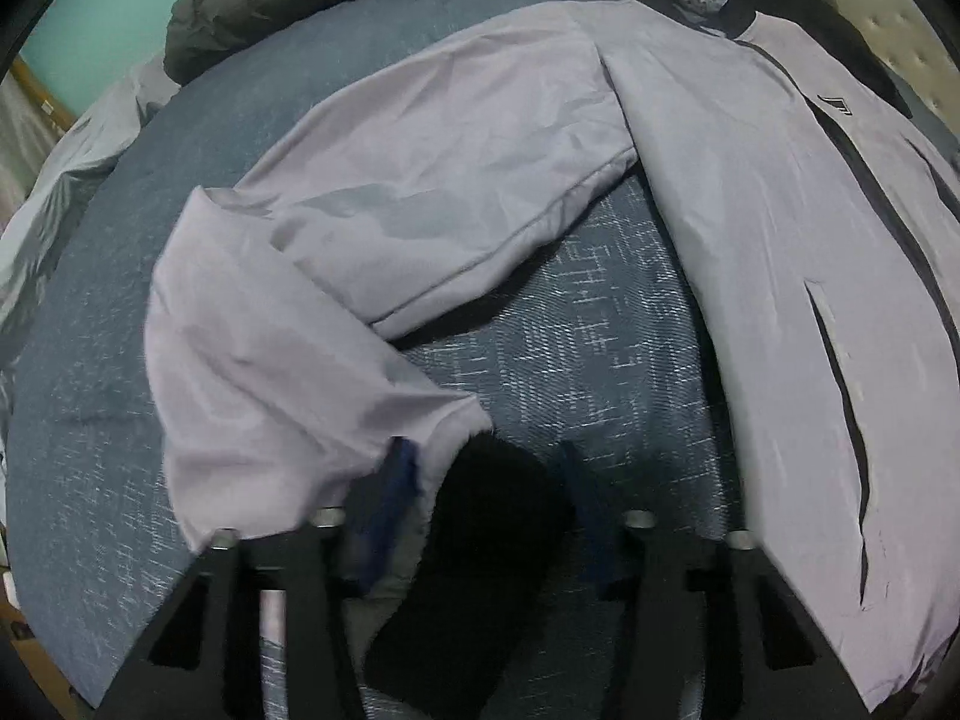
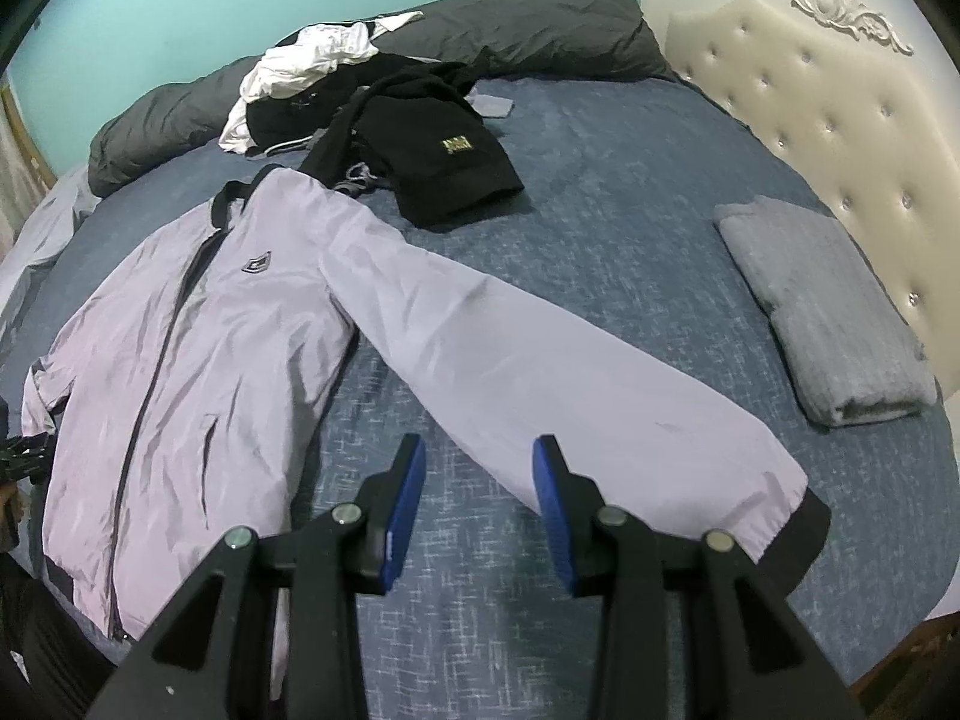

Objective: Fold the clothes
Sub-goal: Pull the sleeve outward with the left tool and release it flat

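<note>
Jacket fold only beginning
We hold the left gripper (image 1: 486, 480) around the black cuff (image 1: 480, 516); right gripper (image 2: 480, 480) half-open, empty; jacket (image 2: 180, 360) still spread; grey towel (image 2: 828, 312) already folded.

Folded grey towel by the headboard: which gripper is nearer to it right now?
Right. The right gripper hovers open above the jacket's outstretched sleeve, with the folded grey towel just beyond. The left gripper is at the jacket's other sleeve cuff; its view shows no towel.

On the bed: one lilac zip-front jacket (image 2: 180, 348), one folded grey towel (image 2: 822, 312), one black garment (image 2: 444, 162), one white garment (image 2: 300, 66), one dark grey duvet (image 2: 528, 30).
</note>
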`<state>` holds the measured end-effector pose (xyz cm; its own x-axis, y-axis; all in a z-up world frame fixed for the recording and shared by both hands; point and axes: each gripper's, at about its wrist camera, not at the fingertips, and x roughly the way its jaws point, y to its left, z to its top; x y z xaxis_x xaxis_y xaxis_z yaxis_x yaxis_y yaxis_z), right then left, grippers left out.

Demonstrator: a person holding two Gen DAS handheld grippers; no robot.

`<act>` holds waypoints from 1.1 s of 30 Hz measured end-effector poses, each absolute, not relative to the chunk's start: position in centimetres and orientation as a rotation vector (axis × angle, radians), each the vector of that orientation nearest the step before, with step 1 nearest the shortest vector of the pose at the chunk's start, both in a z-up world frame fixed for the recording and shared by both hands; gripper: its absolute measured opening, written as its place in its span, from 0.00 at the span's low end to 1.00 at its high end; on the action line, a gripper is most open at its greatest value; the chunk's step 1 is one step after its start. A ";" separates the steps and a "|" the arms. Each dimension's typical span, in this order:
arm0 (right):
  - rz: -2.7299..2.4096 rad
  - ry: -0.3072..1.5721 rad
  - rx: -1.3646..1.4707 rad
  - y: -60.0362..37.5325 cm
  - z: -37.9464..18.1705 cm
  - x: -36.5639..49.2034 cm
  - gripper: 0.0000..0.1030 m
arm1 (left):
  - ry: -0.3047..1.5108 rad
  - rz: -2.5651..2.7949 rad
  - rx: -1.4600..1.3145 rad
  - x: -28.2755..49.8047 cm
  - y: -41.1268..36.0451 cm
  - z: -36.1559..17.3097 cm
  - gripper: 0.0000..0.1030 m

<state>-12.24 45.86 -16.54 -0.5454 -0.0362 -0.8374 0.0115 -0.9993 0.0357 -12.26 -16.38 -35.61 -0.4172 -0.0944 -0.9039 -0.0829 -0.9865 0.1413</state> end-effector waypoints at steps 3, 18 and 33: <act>-2.745 -0.086 1.487 46.2 -16.6 -12.3 0.36 | -0.244 -2.638 1.705 -11.9 -17.2 -35.2 0.27; -2.724 -0.039 1.454 43.9 -15.5 -12.6 0.36 | 0.213 -2.691 1.425 -5.1 -30.2 -27.0 0.20; -2.696 0.050 1.447 40.1 -14.6 -12.8 0.36 | 0.809 -2.518 1.346 -2.0 -43.6 -31.2 0.38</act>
